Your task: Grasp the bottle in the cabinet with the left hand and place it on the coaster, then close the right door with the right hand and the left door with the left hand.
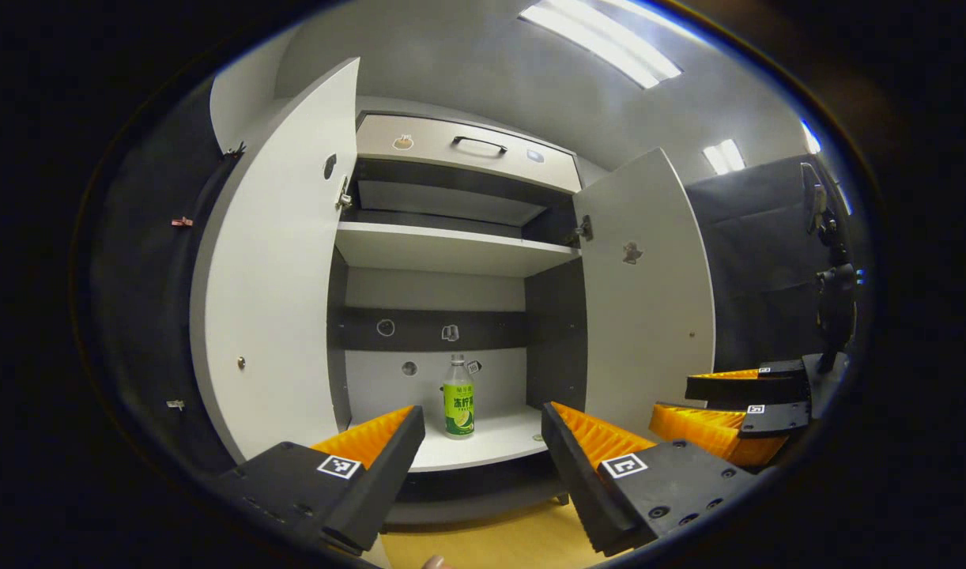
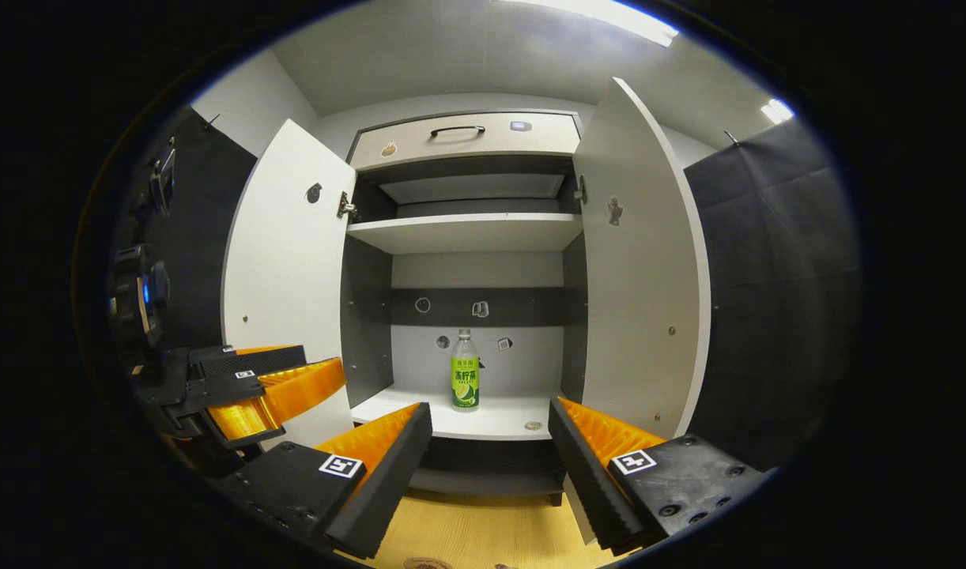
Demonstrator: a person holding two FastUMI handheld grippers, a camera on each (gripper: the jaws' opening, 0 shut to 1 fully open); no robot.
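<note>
Bottle [image 1: 458, 397] upright, cap up, on cabinet shelf [image 1: 499, 442]

Open doorway [image 2: 483, 332] between swung-out doors, seemingly unobstructed

You face a white cabinet [image 2: 467, 237] with dark inner side panels and a pale shelf [image 2: 463, 231] across the middle. Above the opening sits a drawer [image 2: 463, 136] with a dark handle [image 2: 457, 129]. Black cloth [image 2: 767, 276] hangs on both sides of you. Long ceiling lights [image 1: 601, 39] glow overhead on a grey ceiling, and the tabletop [image 2: 483, 529] below is light wood.
</note>
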